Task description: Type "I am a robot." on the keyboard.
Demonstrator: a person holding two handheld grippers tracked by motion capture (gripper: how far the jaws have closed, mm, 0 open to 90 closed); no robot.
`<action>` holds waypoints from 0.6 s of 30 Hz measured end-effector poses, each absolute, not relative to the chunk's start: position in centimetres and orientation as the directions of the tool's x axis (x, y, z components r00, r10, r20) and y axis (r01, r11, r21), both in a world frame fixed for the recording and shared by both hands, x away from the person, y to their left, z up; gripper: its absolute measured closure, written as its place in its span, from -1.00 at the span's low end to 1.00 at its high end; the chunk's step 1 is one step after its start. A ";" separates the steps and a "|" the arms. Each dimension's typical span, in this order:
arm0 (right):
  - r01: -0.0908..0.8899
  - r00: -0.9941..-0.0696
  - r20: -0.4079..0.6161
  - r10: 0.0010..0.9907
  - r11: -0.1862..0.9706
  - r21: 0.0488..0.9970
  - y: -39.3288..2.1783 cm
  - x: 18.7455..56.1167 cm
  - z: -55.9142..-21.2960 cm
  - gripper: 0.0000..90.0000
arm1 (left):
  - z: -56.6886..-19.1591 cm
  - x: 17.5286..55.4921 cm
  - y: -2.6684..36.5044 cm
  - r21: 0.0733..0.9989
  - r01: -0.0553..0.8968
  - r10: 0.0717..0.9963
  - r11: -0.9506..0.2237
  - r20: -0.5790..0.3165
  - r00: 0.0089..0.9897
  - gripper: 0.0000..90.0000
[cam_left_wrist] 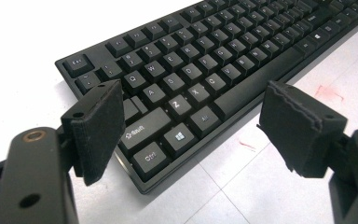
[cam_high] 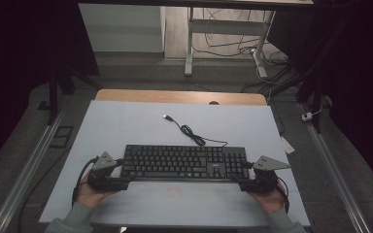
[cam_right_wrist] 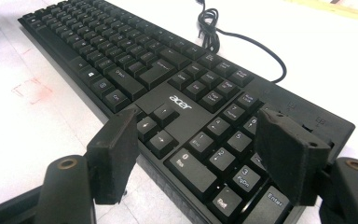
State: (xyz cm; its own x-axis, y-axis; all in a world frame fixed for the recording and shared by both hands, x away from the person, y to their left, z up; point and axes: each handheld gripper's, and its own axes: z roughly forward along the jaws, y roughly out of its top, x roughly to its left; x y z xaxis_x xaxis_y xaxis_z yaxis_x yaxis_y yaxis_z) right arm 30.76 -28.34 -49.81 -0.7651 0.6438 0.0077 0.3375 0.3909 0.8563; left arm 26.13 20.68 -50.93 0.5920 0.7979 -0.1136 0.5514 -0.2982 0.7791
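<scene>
A: As we hold both grippers wide, where's the keyboard (cam_high: pixel 184 162)?

B: Between them: left gripper (cam_left_wrist: pixel 191 128) spans its Ctrl corner, right gripper (cam_right_wrist: pixel 205 156) its numpad corner. We grip nothing; cable (cam_high: pixel 194 136) behind it.

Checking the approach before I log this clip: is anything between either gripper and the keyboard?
Nothing visible. The left gripper sits open at the keyboard's left front corner, the right gripper open at its right end, fingers straddling the edge. The cable lies behind the keyboard on the table, away from both.
</scene>
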 end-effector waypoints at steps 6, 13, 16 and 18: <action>0.335 -0.768 0.005 0.640 0.395 0.855 -28.2 30.7 -49.8 -0.32 | -51.0 26.1 20.4 0.773 0.553 0.797 -0.311 -0.105 0.595 -0.51; 0.334 -0.767 0.010 0.642 0.385 0.861 -27.9 30.8 -49.5 -0.32 | -50.9 26.1 20.4 0.774 0.551 0.798 -0.313 -0.100 0.594 -0.50; 0.333 -0.769 0.004 0.639 0.395 0.856 -27.6 30.9 -49.5 -0.32 | -51.0 26.2 20.3 0.772 0.552 0.798 -0.314 -0.101 0.594 -0.50; 0.331 -0.774 0.006 0.634 0.396 0.856 -27.4 31.0 -49.5 -0.32 | -51.0 26.2 20.3 0.771 0.553 0.799 -0.314 -0.100 0.593 -0.50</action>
State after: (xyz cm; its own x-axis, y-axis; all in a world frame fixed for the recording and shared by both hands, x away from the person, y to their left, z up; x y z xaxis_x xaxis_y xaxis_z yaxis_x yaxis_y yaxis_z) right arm 30.96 -27.38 -49.48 -0.7736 0.6337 0.0063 0.3314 0.3959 0.8564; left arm 26.23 20.34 -50.99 0.5927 0.7992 -0.1001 0.5535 -0.3139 0.7714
